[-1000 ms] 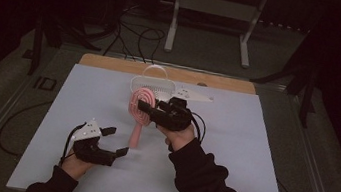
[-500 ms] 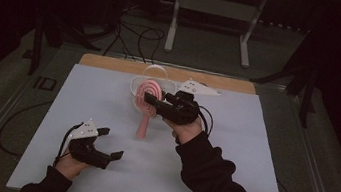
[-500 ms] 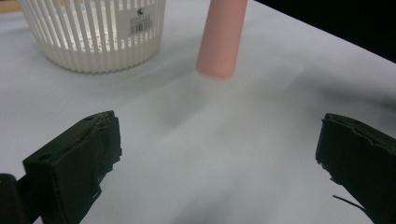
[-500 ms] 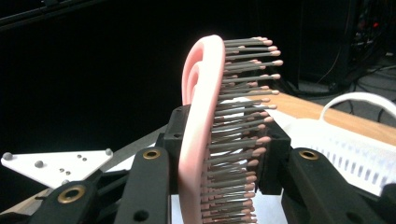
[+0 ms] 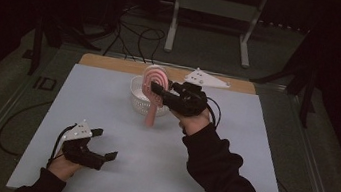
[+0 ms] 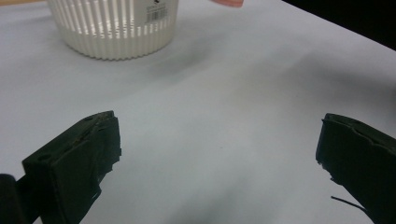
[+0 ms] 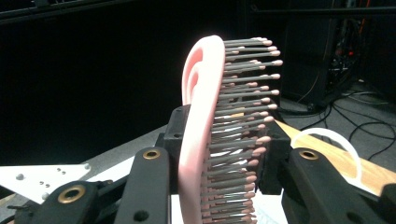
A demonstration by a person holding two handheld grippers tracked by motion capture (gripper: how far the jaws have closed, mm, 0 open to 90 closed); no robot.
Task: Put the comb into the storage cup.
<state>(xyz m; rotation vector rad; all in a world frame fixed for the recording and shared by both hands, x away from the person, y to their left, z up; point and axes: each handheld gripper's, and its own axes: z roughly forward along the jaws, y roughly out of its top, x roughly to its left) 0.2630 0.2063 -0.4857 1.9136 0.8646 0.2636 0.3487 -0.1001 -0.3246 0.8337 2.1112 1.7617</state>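
A pink hairbrush (image 5: 153,93) hangs upright with its handle down, just over the near rim of a white slotted basket (image 5: 138,100) at the table's back middle. My right gripper (image 5: 156,90) is shut on the brush's head. In the right gripper view the pink head (image 7: 203,116) stands between the jaws with its bristles pointing right. My left gripper (image 5: 105,143) rests open on the table at the front left, holding nothing. In the left gripper view the basket (image 6: 112,28) stands ahead of the wide-apart jaws, and the brush handle's tip (image 6: 229,2) shows at the top edge.
A pale sheet (image 5: 251,153) covers the table, with a wooden strip (image 5: 112,62) along its far edge. The basket's white hoop handle (image 7: 331,140) arches behind the brush. Cables and a metal stand (image 5: 210,11) lie on the dark floor beyond.
My right gripper has lifted the hairbrush off the table and carried it back over the basket, turning it upright. The left gripper has drawn back a little toward the front left.
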